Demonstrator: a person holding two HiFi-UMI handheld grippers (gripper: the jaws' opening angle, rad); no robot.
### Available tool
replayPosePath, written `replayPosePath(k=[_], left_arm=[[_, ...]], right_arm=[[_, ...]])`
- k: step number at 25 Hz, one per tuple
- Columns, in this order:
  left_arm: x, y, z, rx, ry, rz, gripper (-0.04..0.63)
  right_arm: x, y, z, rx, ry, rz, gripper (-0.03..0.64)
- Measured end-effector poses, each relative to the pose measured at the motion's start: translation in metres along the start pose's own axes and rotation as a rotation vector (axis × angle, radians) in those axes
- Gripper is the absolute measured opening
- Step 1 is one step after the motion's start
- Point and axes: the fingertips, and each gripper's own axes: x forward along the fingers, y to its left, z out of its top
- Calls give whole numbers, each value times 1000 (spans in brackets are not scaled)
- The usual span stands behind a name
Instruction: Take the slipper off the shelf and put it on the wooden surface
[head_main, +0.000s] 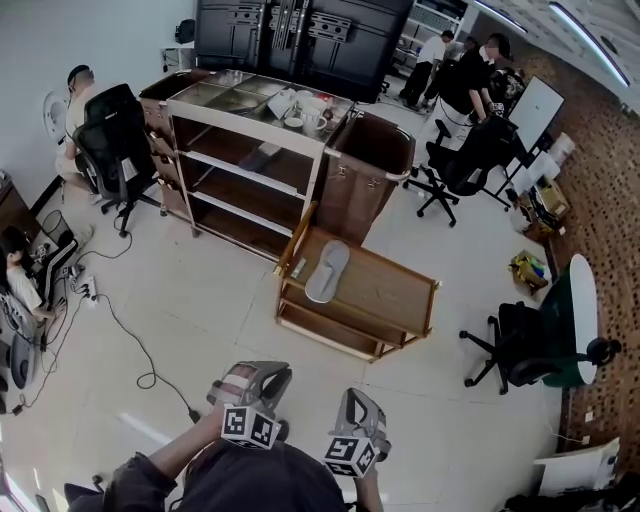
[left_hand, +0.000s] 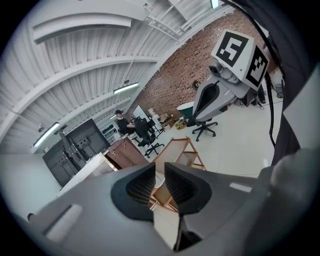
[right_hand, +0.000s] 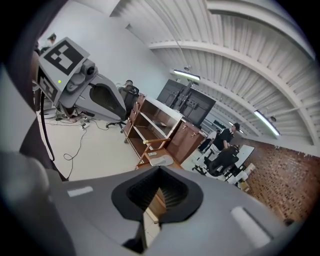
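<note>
The light grey slipper (head_main: 327, 271) lies flat on the top of the low wooden cart (head_main: 395, 293), near its left end; the right gripper view also shows the slipper (right_hand: 161, 160) there. The open shelf unit (head_main: 250, 170) stands behind the cart. Both grippers are held close to the person's body, far from the cart. My left gripper (head_main: 266, 378) (left_hand: 159, 169) is shut with nothing between its jaws. Beside it, my right gripper (head_main: 356, 400) (right_hand: 160, 172) also has its jaws together and holds nothing.
A brown cabinet (head_main: 365, 170) stands next to the shelf unit. Black office chairs (head_main: 115, 140) (head_main: 525, 345) (head_main: 462, 165) stand around. A cable (head_main: 130, 340) runs over the white floor at left. People stand at the back and sit at left.
</note>
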Motion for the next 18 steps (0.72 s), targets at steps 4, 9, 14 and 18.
replayPosePath(k=[4, 9, 14, 18], left_arm=[[-7, -6, -2, 0, 13, -31, 74], [-8, -8, 0, 4, 17, -35, 72], [-7, -12, 4, 7, 6, -25, 67], [-4, -16, 9, 11, 5, -26, 66]], right_arm=[[-2, 1, 11, 2, -9, -1, 2], [-9, 0, 15, 16, -25, -7, 2], [-9, 2, 9, 19, -13, 4, 2], [-6, -2, 6, 16, -5, 19, 2]])
